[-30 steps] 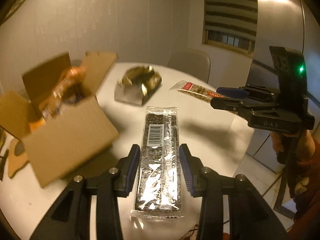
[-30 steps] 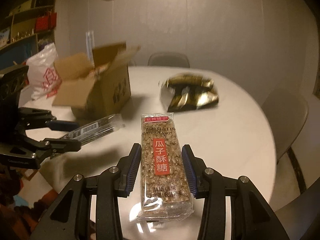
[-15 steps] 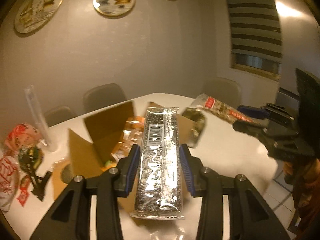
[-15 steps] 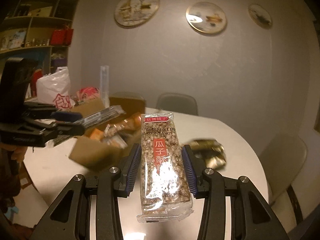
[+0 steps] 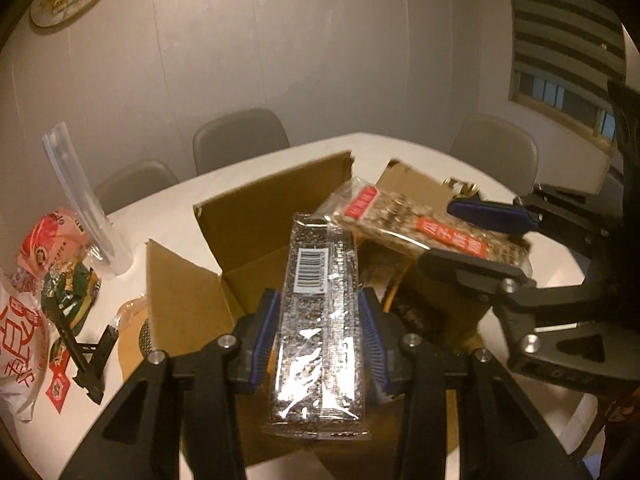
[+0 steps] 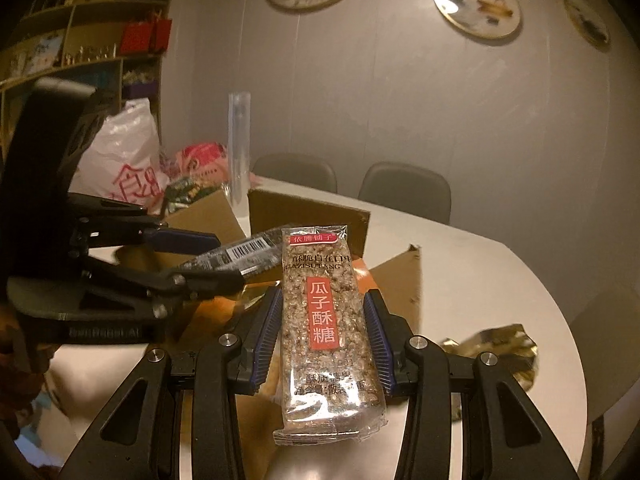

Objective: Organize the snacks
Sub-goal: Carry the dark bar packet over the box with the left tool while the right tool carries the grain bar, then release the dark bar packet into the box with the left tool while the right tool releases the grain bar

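My left gripper (image 5: pixel 318 312) is shut on a long black sesame bar in clear wrap (image 5: pixel 318 320) and holds it over the open cardboard box (image 5: pixel 256 220). My right gripper (image 6: pixel 325 320) is shut on a seed brittle bar with a red label (image 6: pixel 326 316), also above the box (image 6: pixel 308 216). In the left wrist view the right gripper (image 5: pixel 476 236) holds the brittle bar (image 5: pixel 420 228) close beside mine. In the right wrist view the left gripper (image 6: pixel 208 258) holds the sesame bar (image 6: pixel 244 256). Orange packets lie inside the box.
The white round table (image 5: pixel 400 148) carries a crumpled gold foil bag (image 6: pixel 496 352), a tall clear plastic tube (image 5: pixel 80 200), red and white snack bags (image 5: pixel 44 240) and a small black stand (image 5: pixel 92 360). Grey chairs (image 5: pixel 240 136) stand behind. Shelves (image 6: pixel 80 40) are at the left.
Both grippers have lifted their bars off the table and carried them over the open box. The two bars have come close together above it.
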